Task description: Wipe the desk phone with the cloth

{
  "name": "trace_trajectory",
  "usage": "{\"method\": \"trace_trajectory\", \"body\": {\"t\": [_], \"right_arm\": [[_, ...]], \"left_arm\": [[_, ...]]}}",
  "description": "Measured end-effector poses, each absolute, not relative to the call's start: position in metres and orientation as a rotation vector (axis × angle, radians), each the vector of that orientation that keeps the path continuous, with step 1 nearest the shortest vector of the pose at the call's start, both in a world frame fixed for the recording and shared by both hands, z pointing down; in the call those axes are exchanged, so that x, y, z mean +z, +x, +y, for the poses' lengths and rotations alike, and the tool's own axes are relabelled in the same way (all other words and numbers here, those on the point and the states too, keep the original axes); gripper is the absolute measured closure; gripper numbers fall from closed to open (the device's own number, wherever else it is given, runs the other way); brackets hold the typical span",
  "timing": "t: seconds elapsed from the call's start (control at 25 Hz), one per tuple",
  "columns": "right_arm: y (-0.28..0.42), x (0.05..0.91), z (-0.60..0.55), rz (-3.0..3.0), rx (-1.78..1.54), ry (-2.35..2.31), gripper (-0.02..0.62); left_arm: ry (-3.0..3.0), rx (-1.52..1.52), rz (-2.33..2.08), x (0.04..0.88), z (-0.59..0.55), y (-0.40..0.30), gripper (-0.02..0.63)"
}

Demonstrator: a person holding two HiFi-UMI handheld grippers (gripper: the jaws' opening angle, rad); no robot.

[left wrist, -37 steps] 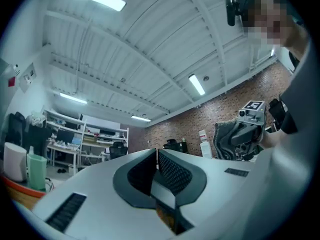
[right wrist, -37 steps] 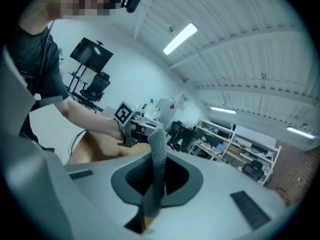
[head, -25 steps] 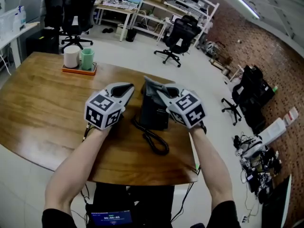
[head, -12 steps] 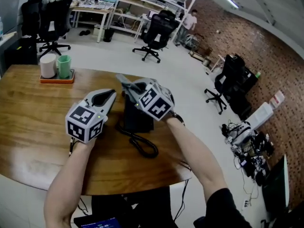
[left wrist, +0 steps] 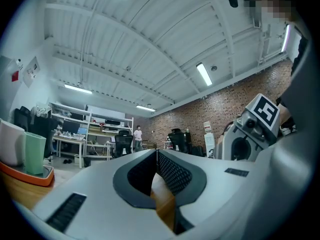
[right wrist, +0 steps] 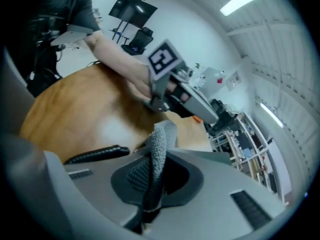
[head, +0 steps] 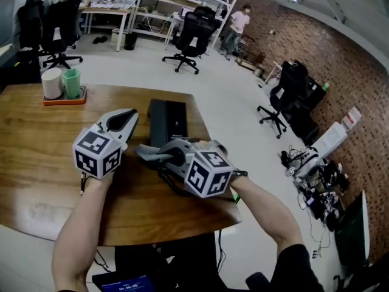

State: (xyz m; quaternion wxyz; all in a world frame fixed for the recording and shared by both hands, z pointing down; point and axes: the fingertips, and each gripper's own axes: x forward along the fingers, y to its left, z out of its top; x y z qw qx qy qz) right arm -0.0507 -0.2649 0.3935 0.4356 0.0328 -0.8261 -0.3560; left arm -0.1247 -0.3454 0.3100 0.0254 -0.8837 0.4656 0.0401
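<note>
The wooden bench (head: 36, 157) carries the black desk phone (head: 168, 120) near its far right edge, just beyond both your tools. Your left tongs (head: 127, 113) sit beside the phone's left flank, tips together and empty. Use them to pin the body if it slides. Your right tongs (head: 159, 156) are clamped on the grey cloth (head: 144, 151), which pokes out past the tips, off the phone and low over the bench. Swing that cloth up onto the phone's top face and drag it flat in 1 long pass. Mind the coiled cord (head: 165, 180) right beneath those tongs — it could snag.
</note>
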Motion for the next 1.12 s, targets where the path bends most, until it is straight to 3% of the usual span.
{"method": "trace_trajectory", "body": {"t": [0.2, 0.44, 0.68, 1.12], "right_arm": [[-0.042, 0.386, -0.252, -2.021, -0.876, -0.021, 0.569], [-0.070, 0.306, -0.371, -2.273, -0.779, 0.569, 0.569], [-0.076, 0.316, -0.450, -2.234, -0.662, 0.806, 0.569], [-0.080, 0.370, -0.315, -2.190, -0.879, 0.284, 0.571]], "left_arm": [[-2.737, 0.118, 1.440, 0.312, -0.344, -0.128, 0.604], [-2.736, 0.119, 1.440, 0.314, -0.345, -0.131, 0.605], [-2.741, 0.124, 1.446, 0.316, -0.345, -0.130, 0.604], [-2.738, 0.112, 1.447, 0.314, -0.344, -0.131, 0.604]]}}
